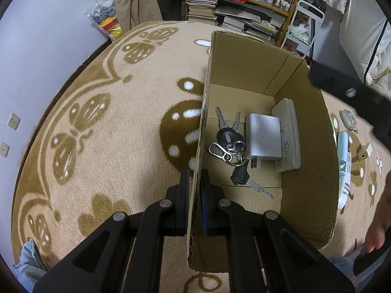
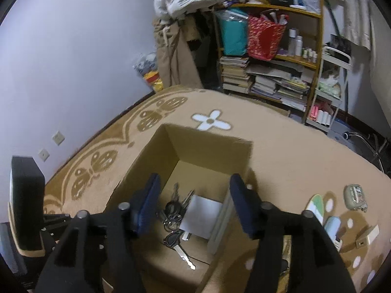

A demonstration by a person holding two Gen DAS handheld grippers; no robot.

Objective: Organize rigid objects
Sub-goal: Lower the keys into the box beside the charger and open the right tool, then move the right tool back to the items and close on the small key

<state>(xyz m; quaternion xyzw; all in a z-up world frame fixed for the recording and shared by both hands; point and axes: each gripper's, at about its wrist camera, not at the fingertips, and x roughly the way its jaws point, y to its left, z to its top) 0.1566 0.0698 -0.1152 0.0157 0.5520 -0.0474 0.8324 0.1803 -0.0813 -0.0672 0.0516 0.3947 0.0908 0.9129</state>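
- Left wrist: our left gripper (image 1: 194, 195) is clamped on the cardboard box (image 1: 308, 171) wall; inside, the key bunch (image 1: 229, 146) lies lengthwise, loose key (image 1: 251, 183) pointing back toward us, beside the silver charger (image 1: 262, 136).
- Right wrist: our right gripper (image 2: 195, 205) gapes empty above the box (image 2: 151, 161).

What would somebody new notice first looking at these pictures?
Probably the open cardboard box on the patterned beige blanket, with the left tongs clamped on its near wall. Inside lie a bunch of keys, a silver charger and a pale grey device leaning on the box's right wall. The right tongs hang open above the box.
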